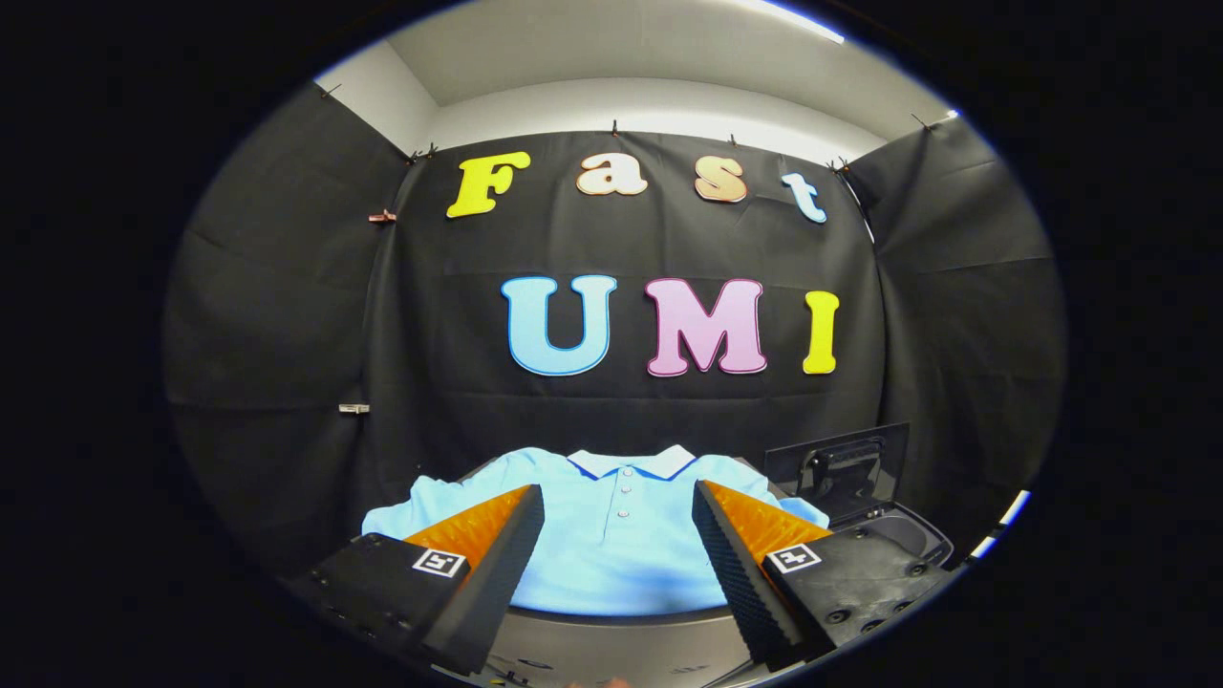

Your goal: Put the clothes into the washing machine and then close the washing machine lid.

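Your tool (pixel 618 535) sits nearest, its two fingers (pixel 497 554) spread wide apart with nothing held between them; neither pad touches anything. Each finger carries a small square marker (pixel 439 562) near its base. Just ahead of the fingers, and showing in the gap between them, lies the light blue polo shirt (pixel 616 545), spread flat with its front facing up. Its white collar (pixel 631 462) points to the far side, toward the booth wall, and a short row of buttons (pixel 623 492) runs down from the collar along the middle of the chest. One sleeve reaches out to the left past the left finger, and the other shows in part beyond the right finger. You have the shirt resting on a grey worktop (pixel 611 650), whose near edge curves under the shirt's hem between the two fingers. To the right of the shirt, beyond the right finger, stands the washing machine (pixel 908 535), a dark body with a rounded top rim. Its lid (pixel 841 468) is raised, standing upright at the far side of the opening with a moulded handle recess facing you. You cannot see into the drum from here. Black cloth (pixel 287 334) hangs behind everything.
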A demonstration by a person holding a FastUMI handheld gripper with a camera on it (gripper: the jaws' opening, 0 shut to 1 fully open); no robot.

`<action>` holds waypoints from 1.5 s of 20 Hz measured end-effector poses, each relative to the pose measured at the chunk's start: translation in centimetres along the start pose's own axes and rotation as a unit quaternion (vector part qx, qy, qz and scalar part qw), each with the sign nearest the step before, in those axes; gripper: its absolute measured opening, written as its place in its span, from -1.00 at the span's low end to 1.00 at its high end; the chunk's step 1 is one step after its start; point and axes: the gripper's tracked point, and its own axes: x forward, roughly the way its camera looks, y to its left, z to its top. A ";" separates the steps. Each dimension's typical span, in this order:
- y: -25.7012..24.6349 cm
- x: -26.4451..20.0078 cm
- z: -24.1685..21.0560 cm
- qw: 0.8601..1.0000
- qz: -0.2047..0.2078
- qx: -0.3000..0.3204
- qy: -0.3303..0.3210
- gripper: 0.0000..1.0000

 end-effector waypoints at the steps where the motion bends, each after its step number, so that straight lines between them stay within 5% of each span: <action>1: 0.0 0.5 0.2 1.000 -0.001 0.000 0.002 0.96; 11: -0.2 9.8 -1.2 0.990 -0.014 -0.020 0.135 0.97; 21: -1.5 14.7 -9.3 0.936 -0.026 -0.002 0.350 0.96; 30: -1.8 14.6 -10.9 0.912 -0.036 -0.002 0.410 0.98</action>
